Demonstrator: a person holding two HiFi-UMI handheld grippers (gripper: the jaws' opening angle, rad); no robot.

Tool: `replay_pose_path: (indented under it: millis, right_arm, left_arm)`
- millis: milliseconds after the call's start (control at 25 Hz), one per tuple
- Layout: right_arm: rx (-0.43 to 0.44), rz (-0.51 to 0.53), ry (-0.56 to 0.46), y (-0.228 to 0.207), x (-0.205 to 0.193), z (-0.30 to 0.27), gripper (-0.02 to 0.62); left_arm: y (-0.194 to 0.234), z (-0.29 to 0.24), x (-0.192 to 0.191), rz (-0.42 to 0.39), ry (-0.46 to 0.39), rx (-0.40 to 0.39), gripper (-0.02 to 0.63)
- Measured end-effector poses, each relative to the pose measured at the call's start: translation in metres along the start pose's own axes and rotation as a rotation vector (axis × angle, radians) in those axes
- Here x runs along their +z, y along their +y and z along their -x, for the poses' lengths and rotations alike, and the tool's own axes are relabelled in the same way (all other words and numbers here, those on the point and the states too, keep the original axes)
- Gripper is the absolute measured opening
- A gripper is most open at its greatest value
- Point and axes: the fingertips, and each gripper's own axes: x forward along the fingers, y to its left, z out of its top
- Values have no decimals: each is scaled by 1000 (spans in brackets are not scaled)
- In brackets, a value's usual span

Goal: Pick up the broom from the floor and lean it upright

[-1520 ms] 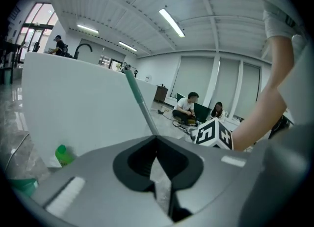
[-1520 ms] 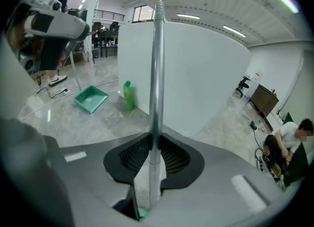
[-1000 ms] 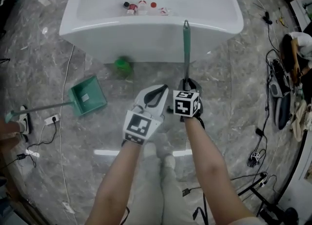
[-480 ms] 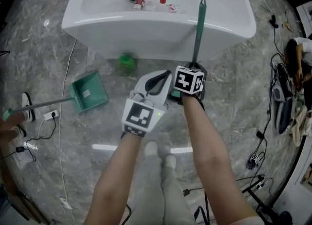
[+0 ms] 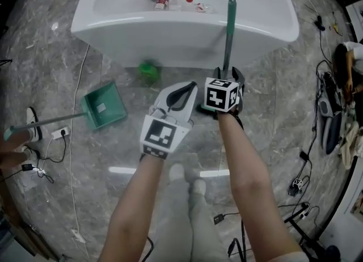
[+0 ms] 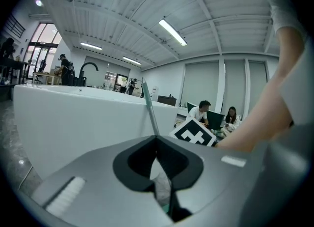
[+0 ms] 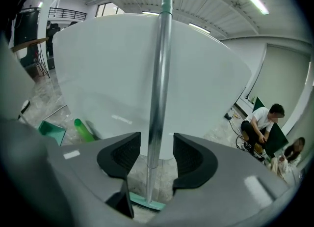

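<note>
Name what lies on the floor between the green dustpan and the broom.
A green bottle, lying at the foot of the white tub. The right gripper view shows it between the dustpan and the broom.

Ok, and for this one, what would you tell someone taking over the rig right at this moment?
Left claw: shut, empty, beside the right one.
Right claw: open, one jaw on each side of the broom handle, not gripping it.
Broom: upright, broom head on the floor, top of the handle at the white tub. Whether it rests on the rim is unclear.
Done: picked up and raised.
Left: check that it leans steadily on the tub, then probably draw the right claw back.
</note>
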Motion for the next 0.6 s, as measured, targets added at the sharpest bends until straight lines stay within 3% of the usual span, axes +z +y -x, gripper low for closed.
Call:
replay_pose_path:
  millis: [240,360,600]
  right_arm:
    - [60,30,-20,-5,-1,25,213]
    - [112,-10,-45,-5,-2,54,211]
    - [220,-18,-48,-4,-3,122,116]
  left_arm:
    - [-6,2,2,27,11,13,-2]
    - [-11,10,8,44,7,32,-2]
    - [-40,24,28,53,25,19,-2]
